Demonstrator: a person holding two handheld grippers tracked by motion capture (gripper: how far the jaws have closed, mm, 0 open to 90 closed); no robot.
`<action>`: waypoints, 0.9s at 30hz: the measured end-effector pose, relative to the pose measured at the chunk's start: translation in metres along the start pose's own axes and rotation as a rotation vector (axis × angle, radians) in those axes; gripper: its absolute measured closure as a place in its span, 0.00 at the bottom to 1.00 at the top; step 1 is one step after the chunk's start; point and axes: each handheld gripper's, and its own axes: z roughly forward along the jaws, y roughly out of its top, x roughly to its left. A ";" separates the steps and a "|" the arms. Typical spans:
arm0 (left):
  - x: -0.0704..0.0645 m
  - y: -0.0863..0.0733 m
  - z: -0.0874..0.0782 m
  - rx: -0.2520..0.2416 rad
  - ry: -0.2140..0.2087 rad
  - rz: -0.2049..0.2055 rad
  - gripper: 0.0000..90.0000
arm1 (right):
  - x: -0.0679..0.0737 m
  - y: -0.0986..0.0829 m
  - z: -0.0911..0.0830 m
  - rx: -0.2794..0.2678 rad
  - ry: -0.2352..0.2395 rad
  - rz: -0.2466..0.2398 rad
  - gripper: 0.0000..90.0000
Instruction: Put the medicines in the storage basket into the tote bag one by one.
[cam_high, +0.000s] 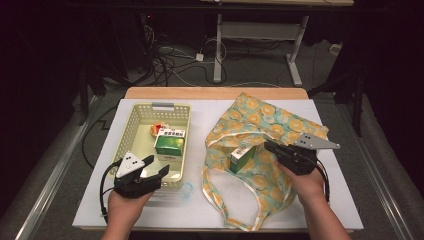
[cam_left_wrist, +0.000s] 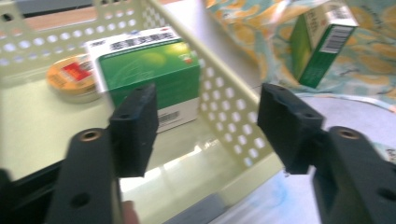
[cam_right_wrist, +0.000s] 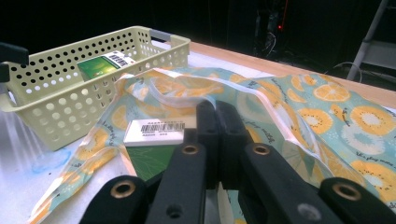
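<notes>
the left gripper (cam_high: 156, 166) hangs over the near end of the pale yellow basket (cam_high: 131, 128) with its jaws spread wide and nothing between them. a green carton (cam_high: 169, 143) lies in the basket beside a small round tin (cam_left_wrist: 71, 77). the right gripper (cam_high: 269, 146) is pinched tight on the fruit-print cloth bag (cam_high: 280, 125), just beside a second green box (cam_high: 241, 157) at the bag's mouth.

Your high view: table (cam_high: 320, 200) lit bright from overhead, room beyond it nearly black, overall soft. Shadows under your hands are short and faint. Left gripper view: basket (cam_left_wrist: 224, 116) and box (cam_left_wrist: 149, 70) smeared by motion blur, pale glare on the basket floor. Right gripper view: bag (cam_right_wrist: 327, 112) fairly sharp, near jaws soft, background dark.
</notes>
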 end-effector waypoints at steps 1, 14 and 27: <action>0.003 0.000 -0.001 0.003 0.005 -0.009 0.34 | 0.000 0.000 0.000 0.001 -0.001 0.000 1.00; 0.026 -0.002 -0.005 0.030 0.054 -0.076 0.00 | 0.000 -0.001 0.000 0.008 -0.002 -0.007 1.00; 0.025 0.021 0.006 0.014 0.044 -0.075 0.00 | -0.001 -0.002 0.000 0.013 -0.006 -0.012 1.00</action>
